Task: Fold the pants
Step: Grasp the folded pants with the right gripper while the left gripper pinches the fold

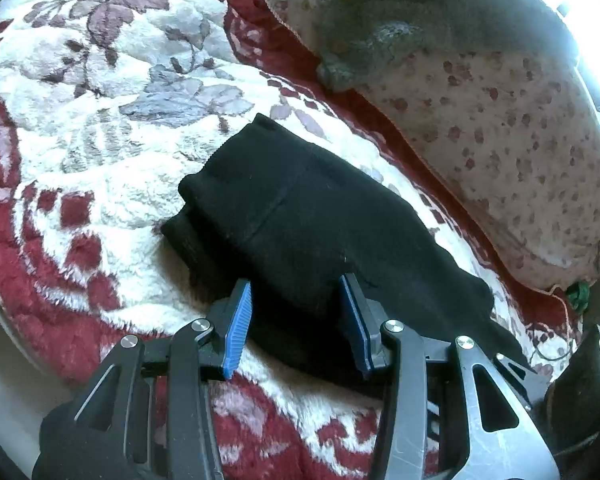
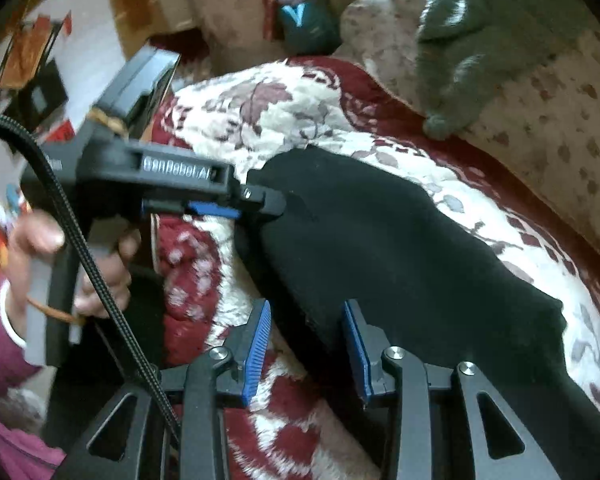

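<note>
Four blue fingers [image 1: 239, 322] gape around one black pants [image 1: 300, 216].

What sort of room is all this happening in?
Probably a bedroom at home: the black folded pants lie on a plush red-and-white floral blanket, beside a spotted cream pillow with a fuzzy grey garment draped over it. Both grippers, left and right, are open.

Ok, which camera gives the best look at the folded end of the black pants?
The left wrist view: the black pants lie nearly whole there, the stacked layers at the folded end unobstructed. In the right wrist view the pants show too, but the left gripper covers that end.
</note>
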A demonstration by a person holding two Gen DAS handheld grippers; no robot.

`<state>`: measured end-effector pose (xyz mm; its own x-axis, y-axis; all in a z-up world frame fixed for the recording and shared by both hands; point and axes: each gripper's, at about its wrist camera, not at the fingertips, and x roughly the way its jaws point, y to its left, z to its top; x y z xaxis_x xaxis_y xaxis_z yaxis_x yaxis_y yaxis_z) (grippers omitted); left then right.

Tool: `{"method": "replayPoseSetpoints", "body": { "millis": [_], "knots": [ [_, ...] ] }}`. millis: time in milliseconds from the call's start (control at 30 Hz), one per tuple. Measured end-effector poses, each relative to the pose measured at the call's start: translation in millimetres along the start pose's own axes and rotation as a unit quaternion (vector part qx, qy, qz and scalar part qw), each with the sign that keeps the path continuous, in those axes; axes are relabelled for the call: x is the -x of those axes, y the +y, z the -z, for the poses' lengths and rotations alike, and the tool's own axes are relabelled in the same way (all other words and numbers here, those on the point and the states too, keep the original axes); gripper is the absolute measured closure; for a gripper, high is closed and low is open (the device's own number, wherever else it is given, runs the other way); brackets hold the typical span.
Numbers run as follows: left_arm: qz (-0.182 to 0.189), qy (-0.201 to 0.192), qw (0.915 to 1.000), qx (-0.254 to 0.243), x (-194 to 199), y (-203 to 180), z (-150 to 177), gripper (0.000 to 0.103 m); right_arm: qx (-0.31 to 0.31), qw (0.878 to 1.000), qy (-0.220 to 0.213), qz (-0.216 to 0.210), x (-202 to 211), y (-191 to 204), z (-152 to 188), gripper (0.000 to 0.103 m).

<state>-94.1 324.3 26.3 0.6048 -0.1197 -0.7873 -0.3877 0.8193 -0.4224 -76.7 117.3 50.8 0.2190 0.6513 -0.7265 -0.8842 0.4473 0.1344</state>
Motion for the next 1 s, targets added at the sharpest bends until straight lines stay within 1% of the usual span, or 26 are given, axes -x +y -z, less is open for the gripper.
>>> {"method": "replayPoseSetpoints", "body": {
  "millis": [200,267,333,400,433,467,500,533,600,667,700,800,900,933,1000],
  "knots": [
    [0.006,0.003,0.9999,0.010,-6.9,0.7,-7.0,0.061,0.033,0.999,0.002,0.017,-5.6,4.2,2.3,0.068],
    [0.010,0.001,0.9998,0.014,-7.1,-0.2,-9.6,0.061,0.042,0.999,0.003,0.015,-2.4,8.3,2.7,0.068],
    [0.010,-0.001,0.9999,0.013,-8.4,-1.2,-10.3,0.061,0.059,0.998,0.000,0.029,-2.4,11.2,3.4,0.068],
    [0.011,-0.004,0.9998,0.015,-8.4,-1.7,-10.2,0.061,0.064,0.997,0.007,0.051,-8.3,8.1,4.5,0.068],
    [0.015,-0.008,0.9997,0.017,-8.3,-1.8,-10.2,0.061,0.063,0.997,0.007,0.046,-9.3,6.1,4.9,0.071],
    [0.016,-0.011,0.9997,0.016,-7.8,-2.0,-10.4,0.067,0.060,0.997,0.005,0.047,-9.4,3.9,4.7,0.075],
    [0.017,-0.018,0.9996,0.013,-7.1,-2.2,-10.8,0.074,0.050,0.997,0.005,0.050,-10.4,-0.5,3.1,0.087],
    [0.009,-0.026,0.9996,0.009,-6.1,-2.4,-11.2,0.087,0.039,0.998,0.006,0.047,-10.4,-4.8,1.7,0.094],
    [0.015,-0.029,0.9994,0.012,-3.5,-0.9,-11.7,0.089,0.008,1.000,-0.004,0.025,-6.5,-14.0,-2.5,0.096],
    [0.024,-0.034,0.9990,0.015,3.9,0.4,-11.8,0.091,-0.007,1.000,-0.013,0.013,0.4,-16.1,-4.3,0.097],
    [0.025,-0.040,0.9988,0.011,10.5,0.2,-11.2,0.092,-0.014,1.000,-0.018,0.002,6.1,-15.3,-5.1,0.097],
    [0.022,-0.053,0.9983,-0.003,25.6,0.2,-8.6,0.092,-0.019,0.999,-0.028,-0.014,18.6,-8.5,-7.2,0.097],
    [0.006,-0.048,0.9988,-0.007,25.5,5.7,-3.9,0.092,-0.025,0.999,-0.024,-0.026,17.5,-4.0,-5.6,0.097],
    [-0.007,-0.044,0.9990,-0.005,21.7,9.7,-1.0,0.092,-0.026,0.999,-0.020,-0.029,14.5,-2.6,-4.1,0.097],
    [-0.021,-0.037,0.9991,0.003,14.3,16.2,3.3,0.092,-0.026,0.999,-0.007,-0.032,5.4,1.2,0.9,0.096]
  ]
}}
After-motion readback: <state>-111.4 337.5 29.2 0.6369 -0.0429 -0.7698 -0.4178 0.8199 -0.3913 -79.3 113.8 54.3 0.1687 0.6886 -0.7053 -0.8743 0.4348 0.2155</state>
